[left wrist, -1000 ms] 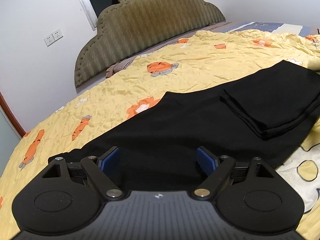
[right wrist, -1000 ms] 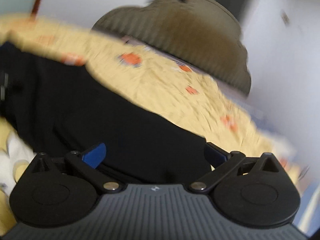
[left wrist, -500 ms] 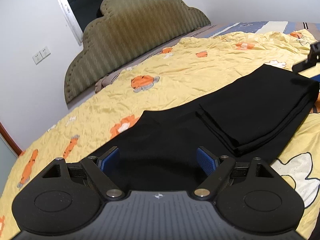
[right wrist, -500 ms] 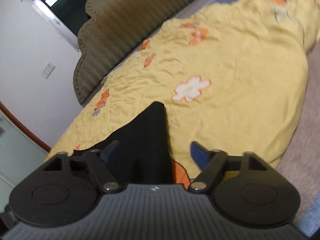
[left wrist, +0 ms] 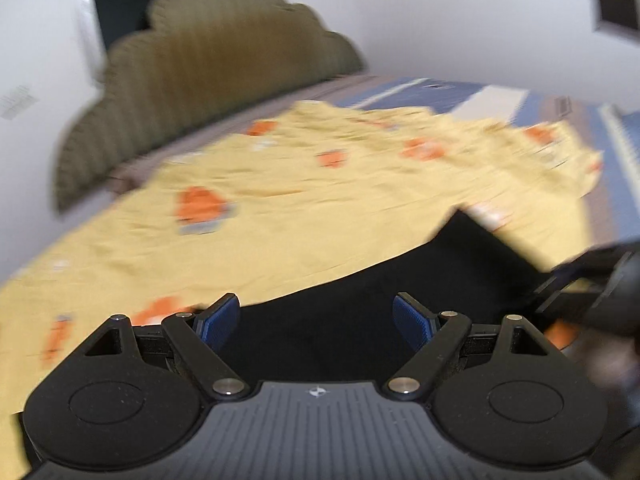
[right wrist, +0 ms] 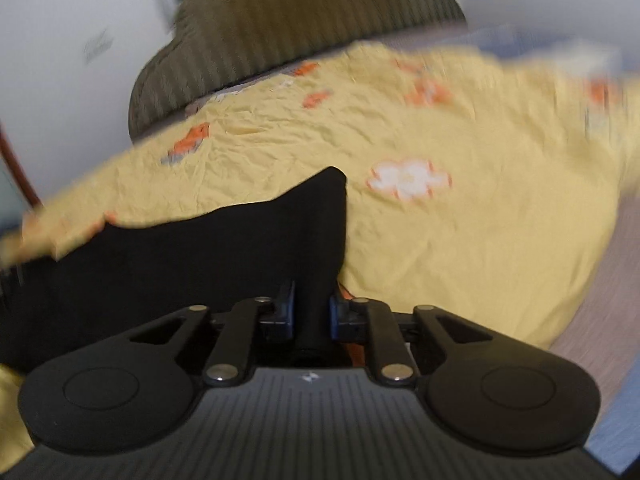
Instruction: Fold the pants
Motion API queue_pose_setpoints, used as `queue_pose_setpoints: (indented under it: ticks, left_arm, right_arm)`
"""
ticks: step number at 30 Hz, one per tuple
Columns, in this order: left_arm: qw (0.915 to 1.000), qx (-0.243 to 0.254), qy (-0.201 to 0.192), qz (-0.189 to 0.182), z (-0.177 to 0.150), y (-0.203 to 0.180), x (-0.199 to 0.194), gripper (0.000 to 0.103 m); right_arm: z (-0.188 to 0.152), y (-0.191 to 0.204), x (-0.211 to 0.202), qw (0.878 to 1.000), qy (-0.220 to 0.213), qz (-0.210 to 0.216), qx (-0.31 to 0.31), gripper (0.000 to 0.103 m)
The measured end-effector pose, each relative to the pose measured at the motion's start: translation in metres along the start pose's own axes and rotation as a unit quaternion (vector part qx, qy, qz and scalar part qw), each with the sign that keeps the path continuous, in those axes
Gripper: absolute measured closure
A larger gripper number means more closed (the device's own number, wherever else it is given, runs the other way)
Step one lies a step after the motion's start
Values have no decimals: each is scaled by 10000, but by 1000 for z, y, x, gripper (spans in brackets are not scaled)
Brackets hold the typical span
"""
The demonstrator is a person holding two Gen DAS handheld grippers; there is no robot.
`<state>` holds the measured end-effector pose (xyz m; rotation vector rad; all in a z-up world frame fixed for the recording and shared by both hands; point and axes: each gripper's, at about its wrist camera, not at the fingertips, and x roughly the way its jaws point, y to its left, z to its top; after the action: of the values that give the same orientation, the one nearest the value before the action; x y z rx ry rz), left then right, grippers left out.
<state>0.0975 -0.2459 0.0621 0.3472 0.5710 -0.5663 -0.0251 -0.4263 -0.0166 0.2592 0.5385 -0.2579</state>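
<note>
— Pants (right wrist: 192, 264) are lying black and flat across the yellow bedspread (right wrist: 460, 248), and the right gripper (right wrist: 312, 316) is pinching them: its blue pads are drawn in close with a thick fold of dark cloth between them, right at the end of the garment nearest that camera.

— And the left gripper (left wrist: 316, 320)?

— It is hovering wide apart, blue pads (left wrist: 218, 322) well spread and gripping nothing. Black fabric (left wrist: 400, 292) is showing between and beyond them, but whether the pads are touching it cannot be told from this blurred view.

— So which step is this looking like?

— By the look of it, the person is taking hold of one end to carry it over for another fold. One side is already being held; the other is not yet. The next move is probably asking the left tongs to close on the matching edge, so both corners are lifting together and the layers are staying squared instead of sliding.

— Is the other tool showing in the left view?

— Something dark is sitting at the right margin (left wrist: 600, 280), likely the right tool, though it is too smeared to be sure.

— What about the surroundings?

— A crumpled yellow cover with orange and white cartoon prints is spreading over the bed, soft and wrinkly, so cloth could be dragging on it. A scalloped olive headboard (right wrist: 304, 28) is standing against white walls, with a dark window (left wrist: 120, 12) to its left.
</note>
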Motion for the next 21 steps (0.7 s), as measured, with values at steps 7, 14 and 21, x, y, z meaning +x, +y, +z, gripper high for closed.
queue_pose_setpoints:
  ticks: [7, 14, 21]
  left_arm:
    - [9941, -367, 295, -979, 34, -20, 21, 19]
    - [9795, -886, 929, -1550, 34, -28, 57, 19]
    - [9509, -1829, 1758, -1773, 30, -18, 101, 87]
  right_arm:
    - [-20, 99, -17, 9652, -440, -961, -2391, 90]
    - [-36, 132, -15, 9337, -626, -1303, -3274, 90]
    - [-44, 146, -13, 9182, -766, -1360, -3640, 90]
